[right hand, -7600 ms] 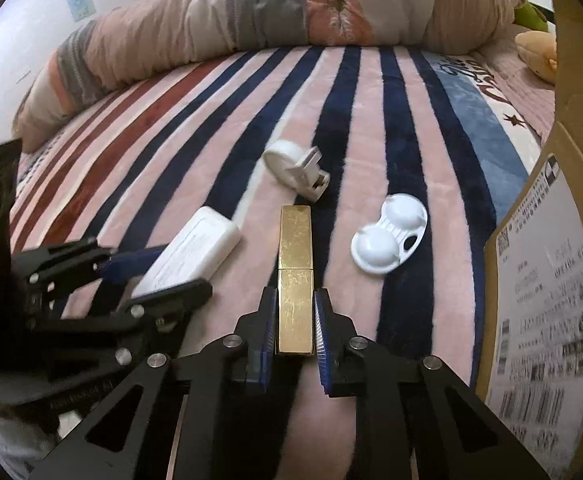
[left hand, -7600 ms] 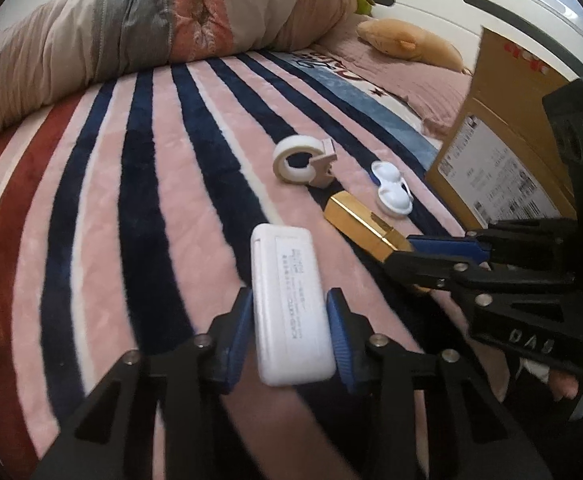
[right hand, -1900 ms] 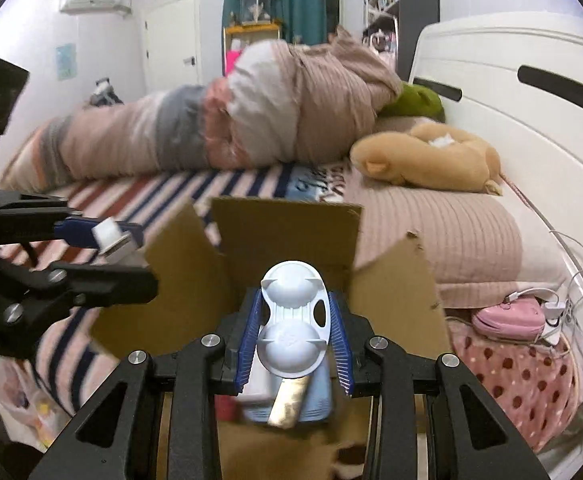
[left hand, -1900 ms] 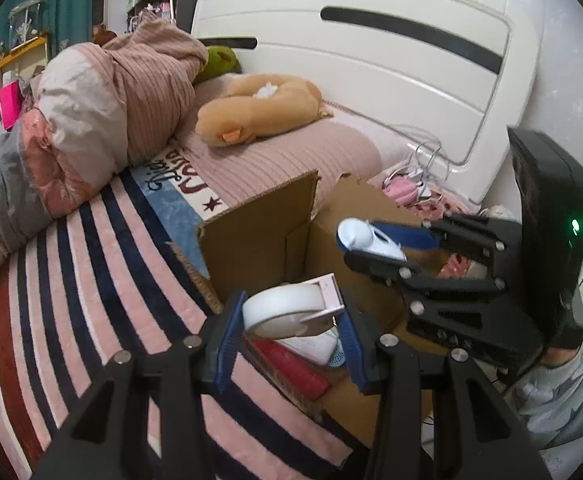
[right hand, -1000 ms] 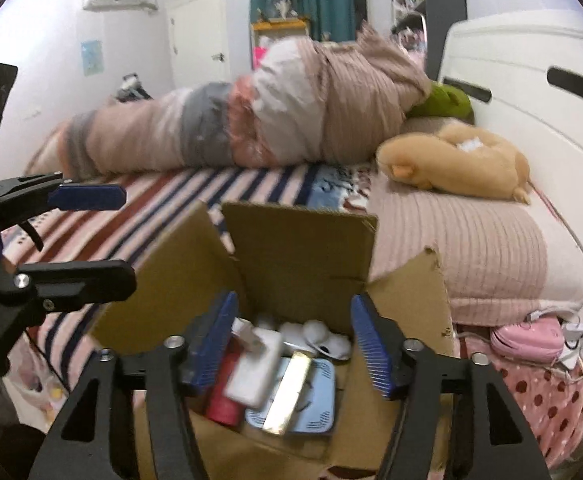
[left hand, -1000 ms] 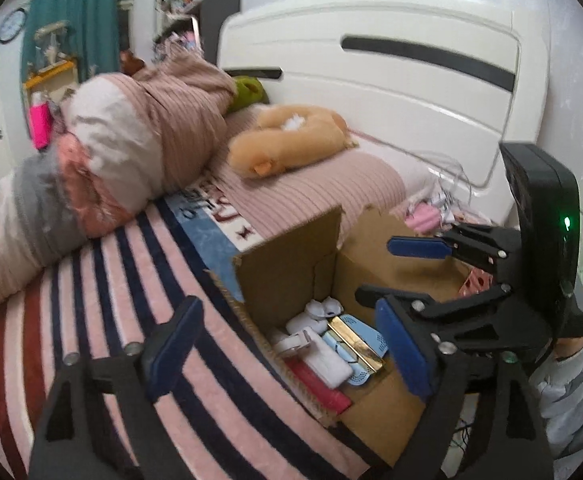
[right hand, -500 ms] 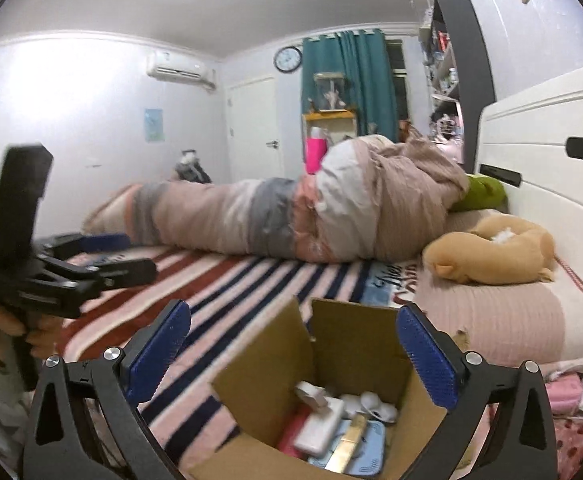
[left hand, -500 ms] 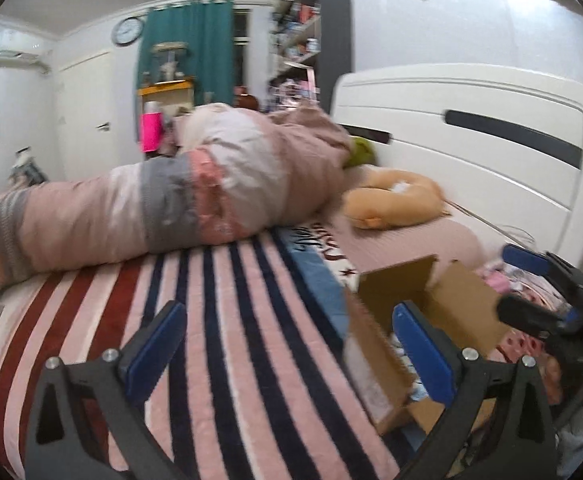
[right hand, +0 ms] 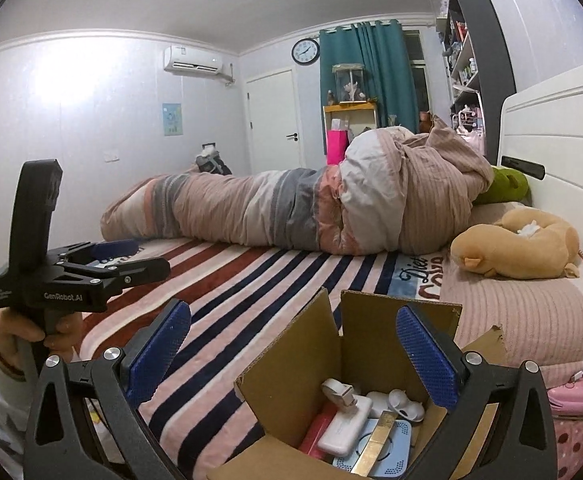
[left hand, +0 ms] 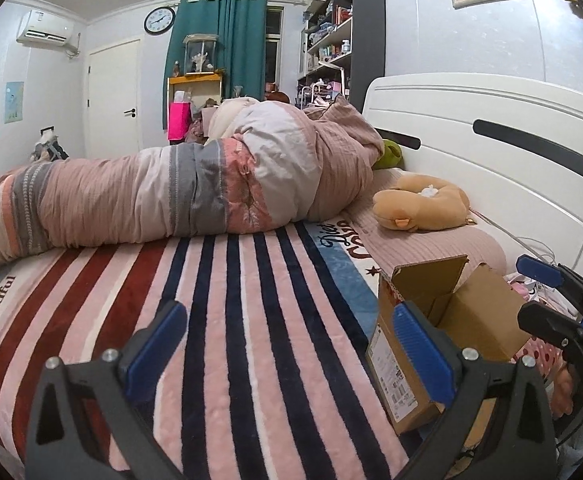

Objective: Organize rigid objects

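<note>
An open cardboard box [right hand: 287, 380] stands at the bed's near right corner; it also shows in the left wrist view [left hand: 471, 316]. Inside lie a white power bank [right hand: 345, 428], a white tape dispenser [right hand: 337, 390], a white contact lens case [right hand: 401, 402], a gold bar-shaped case [right hand: 373, 450], a light blue device [right hand: 391, 458] and a red item [right hand: 315, 430]. My right gripper [right hand: 291, 344] is open and empty, raised above the box. My left gripper [left hand: 287, 344] is open and empty, raised over the striped blanket [left hand: 231, 320]. The left gripper also shows in the right wrist view [right hand: 127, 260].
A rolled duvet [left hand: 195, 196] lies across the far side of the bed. A tan plush toy [left hand: 419, 208] rests on the pink pillow by the white headboard [left hand: 491, 152]. A pink pouch [right hand: 575, 394] with cables lies right of the box.
Both grippers let go of the tape dispenser and lens case into the box, opened wide and rose up and back from it. The left gripper swung left over the blanket.
</note>
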The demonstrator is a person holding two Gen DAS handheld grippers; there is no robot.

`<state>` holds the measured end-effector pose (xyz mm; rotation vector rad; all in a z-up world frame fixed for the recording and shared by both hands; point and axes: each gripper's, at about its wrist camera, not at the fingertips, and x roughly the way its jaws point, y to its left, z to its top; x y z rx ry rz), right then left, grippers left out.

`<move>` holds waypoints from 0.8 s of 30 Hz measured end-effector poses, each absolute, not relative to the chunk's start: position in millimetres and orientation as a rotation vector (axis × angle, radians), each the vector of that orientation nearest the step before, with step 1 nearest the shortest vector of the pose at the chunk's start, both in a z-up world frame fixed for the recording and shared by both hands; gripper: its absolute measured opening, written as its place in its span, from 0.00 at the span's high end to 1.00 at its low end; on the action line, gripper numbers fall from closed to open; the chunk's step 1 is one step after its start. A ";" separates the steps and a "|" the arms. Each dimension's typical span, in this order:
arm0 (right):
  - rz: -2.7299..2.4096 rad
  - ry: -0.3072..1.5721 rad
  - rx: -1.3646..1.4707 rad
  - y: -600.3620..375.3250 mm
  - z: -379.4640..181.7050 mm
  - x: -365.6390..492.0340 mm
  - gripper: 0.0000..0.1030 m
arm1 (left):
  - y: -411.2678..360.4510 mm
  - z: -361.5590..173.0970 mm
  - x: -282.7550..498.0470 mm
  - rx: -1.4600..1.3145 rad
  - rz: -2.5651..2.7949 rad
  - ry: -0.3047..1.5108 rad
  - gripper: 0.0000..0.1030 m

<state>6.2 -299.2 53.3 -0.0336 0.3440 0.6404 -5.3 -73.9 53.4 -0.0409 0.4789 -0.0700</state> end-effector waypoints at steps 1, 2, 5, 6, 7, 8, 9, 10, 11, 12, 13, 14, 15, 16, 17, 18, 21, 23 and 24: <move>0.638 0.344 -0.033 -298.1 53.5 5.6 0.00 | -72.9 53.5 -5.6 -0.043 -0.070 0.477 0.01; 0.638 0.344 -0.034 -297.5 53.2 5.9 0.00 | -73.0 53.8 -6.1 -0.044 -0.069 0.476 0.01; 0.635 0.345 -0.034 -296.2 53.2 5.1 0.00 | -72.7 54.0 -6.0 -0.042 -0.063 0.474 0.01; 0.636 0.345 -0.034 -296.1 52.5 6.0 0.00 | -73.1 54.1 -7.5 -0.041 -0.061 0.474 0.01; 0.633 0.346 -0.033 -295.2 52.8 4.9 0.00 | -72.9 55.0 -7.2 -0.041 -0.061 0.474 0.01; 0.631 0.346 -0.033 -294.9 53.1 3.8 0.00 | -72.8 55.1 -7.3 -0.041 -0.060 0.473 0.01; 0.632 0.345 -0.033 -295.0 53.0 4.1 0.00 | -72.7 55.1 -7.1 -0.040 -0.058 0.473 0.01; 0.632 0.345 -0.033 -295.2 53.0 4.1 0.00 | -72.6 55.2 -7.6 -0.039 -0.057 0.473 0.01; 0.633 0.346 -0.032 -295.6 53.0 4.4 0.00 | -72.6 55.1 -7.5 -0.038 -0.053 0.472 0.01; 0.635 0.346 -0.033 -295.9 52.8 4.9 0.00 | -72.6 55.0 -7.3 -0.036 -0.051 0.472 0.01; 0.634 0.346 -0.034 -296.0 52.9 4.6 0.00 | -72.3 54.8 -7.3 -0.037 -0.050 0.473 0.01; 0.633 0.346 -0.035 -295.8 52.9 4.5 0.00 | -72.1 54.9 -7.1 -0.038 -0.050 0.473 0.01; 0.632 0.347 -0.036 -295.4 52.3 5.2 0.00 | -72.1 54.8 -7.0 -0.038 -0.051 0.473 0.01; 0.634 0.346 -0.035 -295.8 52.5 4.8 0.00 | -71.9 55.1 -7.2 -0.036 -0.051 0.472 0.01; 0.634 0.345 -0.033 -295.7 52.9 4.2 0.00 | -71.9 55.0 -7.0 -0.035 -0.049 0.472 0.01; 0.634 0.346 -0.034 -295.3 52.4 4.9 0.00 | -71.8 55.1 -7.1 -0.034 -0.047 0.471 0.01; 0.633 0.346 -0.034 -295.0 52.4 4.4 0.00 | -70.7 54.9 -6.6 -0.035 -0.048 0.472 0.01; 0.632 0.345 -0.034 -294.6 53.0 3.6 0.00 | -70.4 54.6 -6.2 -0.035 -0.046 0.471 0.01; 0.631 0.345 -0.035 -294.3 52.8 3.6 0.00 | -70.3 54.6 -5.5 -0.033 -0.046 0.473 0.01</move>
